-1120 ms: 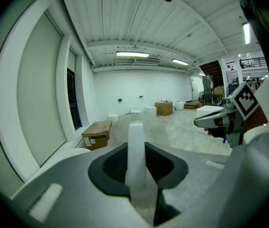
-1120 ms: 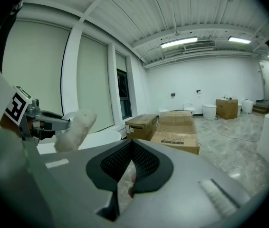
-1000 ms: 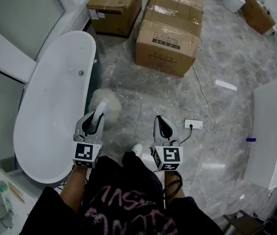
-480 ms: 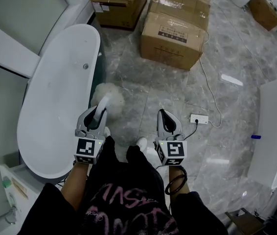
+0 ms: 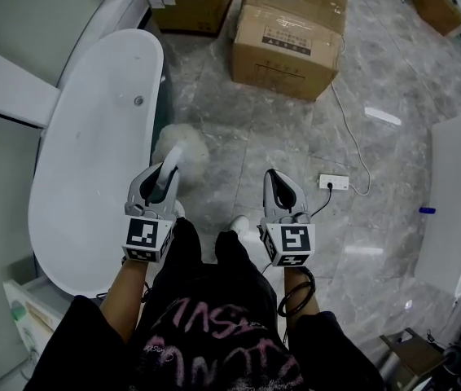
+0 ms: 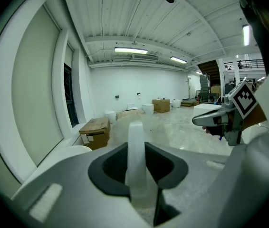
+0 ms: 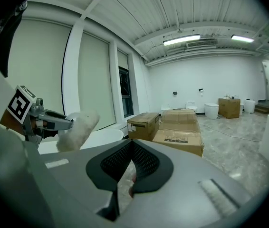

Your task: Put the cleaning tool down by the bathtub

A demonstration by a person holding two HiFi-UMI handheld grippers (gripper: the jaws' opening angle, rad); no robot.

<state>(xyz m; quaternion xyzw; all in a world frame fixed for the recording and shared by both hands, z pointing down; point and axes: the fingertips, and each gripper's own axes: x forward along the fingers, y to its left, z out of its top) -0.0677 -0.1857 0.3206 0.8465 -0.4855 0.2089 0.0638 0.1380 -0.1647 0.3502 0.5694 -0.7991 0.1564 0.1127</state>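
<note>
Gripping the white handle of the cleaning tool (image 5: 182, 148), the left gripper (image 5: 163, 177) has both jaws closed on it; the tool's fluffy head projects forward above the marble floor (image 5: 247, 137), just beside the bathtub (image 5: 84, 161). The right gripper (image 5: 277, 182) is held alongside, jaws pressed together with nothing between them. Beyond lies a power strip (image 5: 334, 182); farther off stand cardboard boxes (image 5: 289, 39).

— What is this place, a bathroom?
— More a sanitary-ware showroom or stockroom. A freestanding white bathtub (image 5: 92, 161) stands on a grey marble-look floor (image 5: 247, 112), with taped cardboard boxes (image 5: 291, 35) near it and another long white fixture (image 5: 458, 210) opposite.
— And farther off?
— A toilet (image 7: 211, 109) by the far wall, under a ribbed ceiling (image 7: 172, 13) with strip lights (image 7: 181, 40).
</note>
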